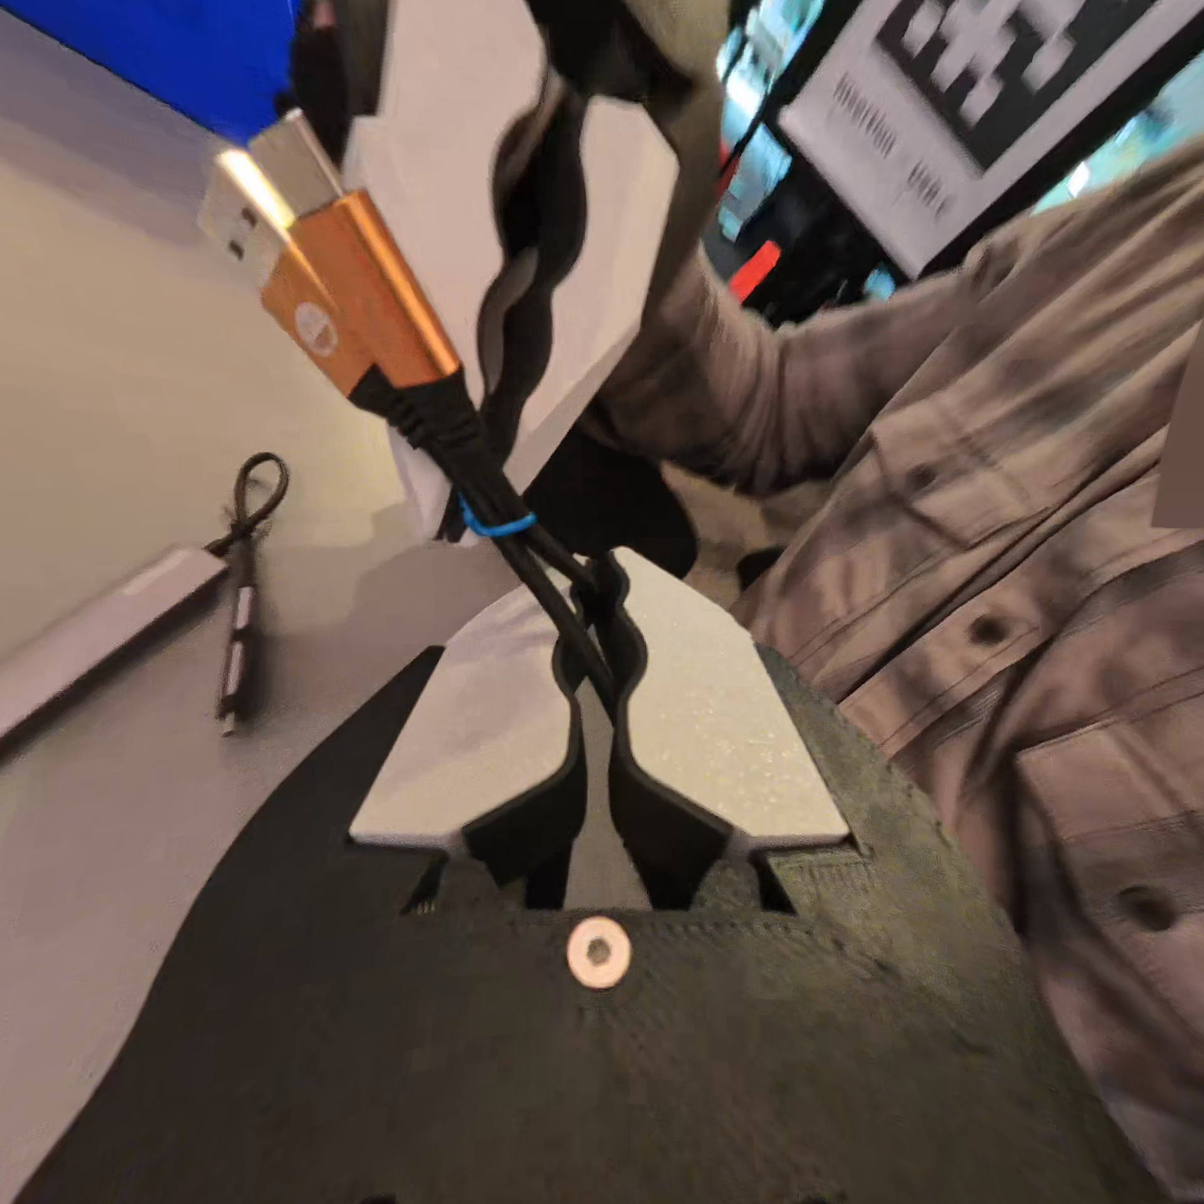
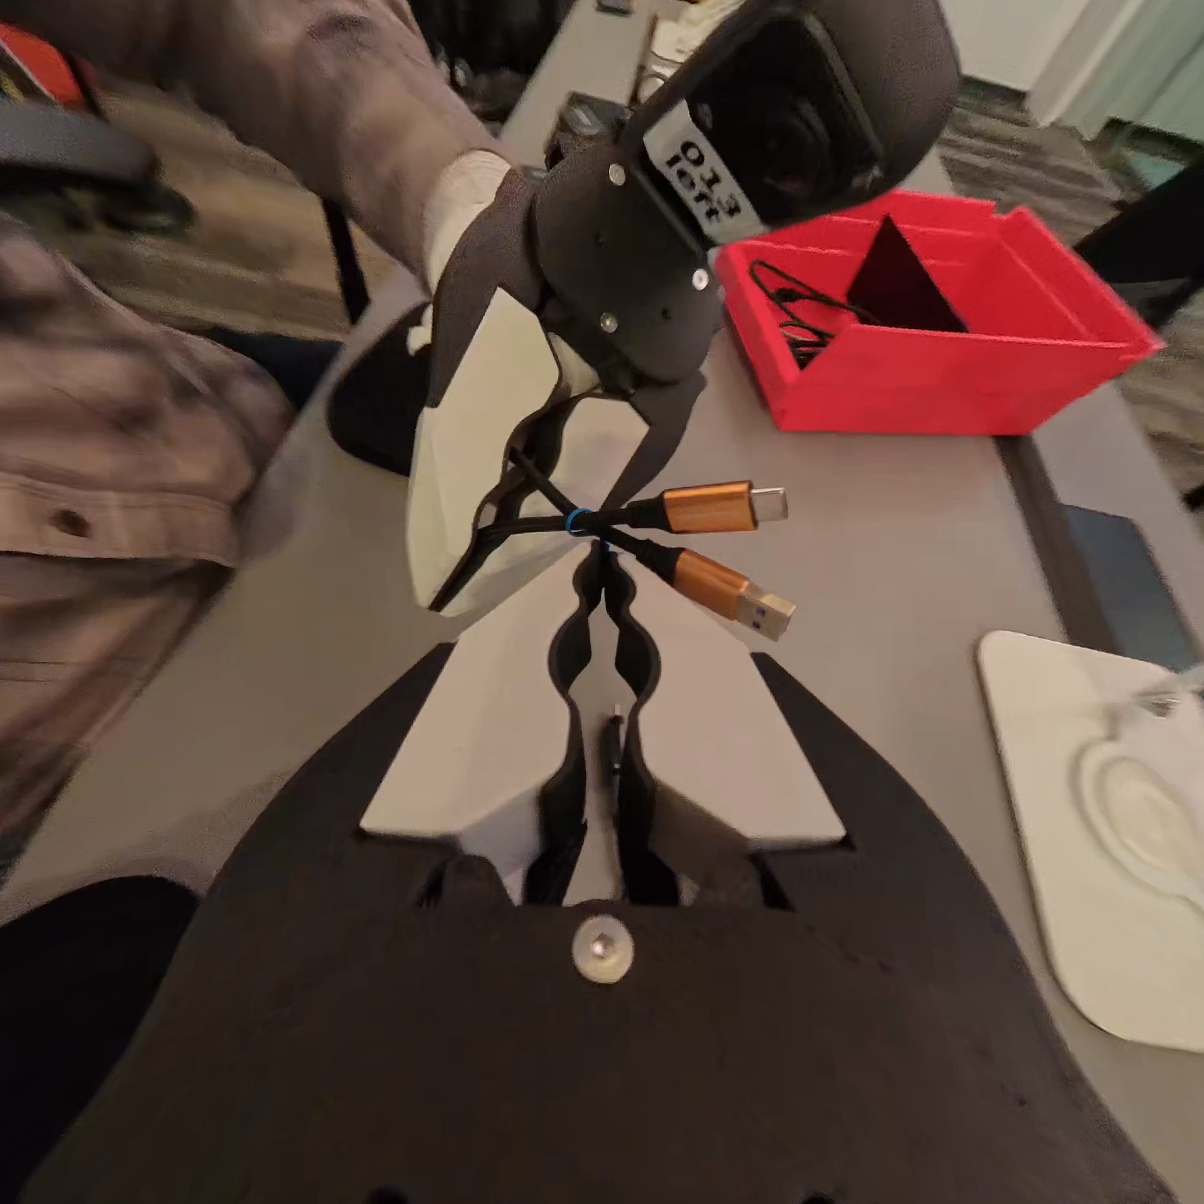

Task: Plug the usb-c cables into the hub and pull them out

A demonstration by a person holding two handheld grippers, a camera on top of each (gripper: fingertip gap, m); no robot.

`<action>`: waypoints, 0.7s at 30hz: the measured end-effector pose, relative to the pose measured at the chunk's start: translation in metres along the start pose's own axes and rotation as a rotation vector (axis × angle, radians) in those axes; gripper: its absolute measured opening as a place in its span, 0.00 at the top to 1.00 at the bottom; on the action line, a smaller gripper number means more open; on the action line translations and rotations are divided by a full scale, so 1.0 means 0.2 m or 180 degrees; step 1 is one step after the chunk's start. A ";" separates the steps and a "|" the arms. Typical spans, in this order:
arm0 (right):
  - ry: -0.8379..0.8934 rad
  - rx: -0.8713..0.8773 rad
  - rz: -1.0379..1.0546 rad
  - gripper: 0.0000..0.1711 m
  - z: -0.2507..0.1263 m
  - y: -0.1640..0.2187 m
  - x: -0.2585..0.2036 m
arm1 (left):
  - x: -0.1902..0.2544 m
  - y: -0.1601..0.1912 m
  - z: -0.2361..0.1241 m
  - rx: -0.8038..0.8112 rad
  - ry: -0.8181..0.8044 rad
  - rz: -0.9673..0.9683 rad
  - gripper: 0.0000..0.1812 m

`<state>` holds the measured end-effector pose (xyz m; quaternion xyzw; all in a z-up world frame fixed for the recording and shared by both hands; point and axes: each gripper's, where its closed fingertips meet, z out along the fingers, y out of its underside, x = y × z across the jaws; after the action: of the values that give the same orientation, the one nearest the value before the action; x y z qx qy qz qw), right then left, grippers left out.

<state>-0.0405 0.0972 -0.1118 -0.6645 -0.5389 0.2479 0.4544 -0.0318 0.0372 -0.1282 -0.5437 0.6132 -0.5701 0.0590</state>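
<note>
A black cable is bunched with a blue band (image 2: 574, 521) and ends in two orange plugs, a USB-C one (image 2: 713, 509) and a wider USB-A one (image 2: 730, 585). My left gripper (image 1: 599, 580) is shut on the black cable strands (image 1: 573, 606) just behind the band. The plugs (image 1: 365, 286) stick up and to the left. My right gripper (image 2: 602, 565) meets it from the opposite side, its tips shut on the cable at the band. The grey hub (image 1: 98, 645) lies on the table at the left with its short pigtail cable (image 1: 242, 586) beside it.
A red bin (image 2: 912, 365) holding another black cable stands at the back right of the grey table (image 2: 879, 554). A white pad (image 2: 1107, 847) lies at the right edge. The person's sleeve and shirt (image 1: 977, 554) are close on the right of the left wrist view. The grippers' ends are close to 6 cm from one another. From either gripper's tips it is about 15 cm to the grey hub (image 1: 98, 645).
</note>
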 end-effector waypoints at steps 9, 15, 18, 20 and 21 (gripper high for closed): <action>0.1444 -0.0927 -0.1586 1.00 0.03 0.03 0.07 | 0.08 -0.20 -0.06 0.1789 0.0960 -0.1237 1.00; 0.1022 -0.0622 -0.1004 1.00 0.02 0.05 0.04 | 0.07 -0.17 -0.05 0.1973 0.0492 -0.1009 0.83; 0.0736 -0.0194 -0.0631 1.00 0.01 0.01 0.03 | 0.07 -0.14 -0.09 0.1751 -0.0081 -0.0542 0.67; 0.0529 -0.0071 -0.0426 1.00 0.01 0.01 0.02 | 0.07 -0.13 -0.15 0.1676 -0.0361 -0.0319 0.61; 0.0417 -0.0007 -0.0313 1.00 0.01 0.01 0.02 | 0.06 -0.13 -0.20 0.1652 -0.0547 -0.0130 0.62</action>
<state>-0.0394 0.1011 -0.1140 -0.6526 -0.5403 0.1807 0.4996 -0.0489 0.0604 -0.0870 -0.5689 0.4283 -0.6610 0.2366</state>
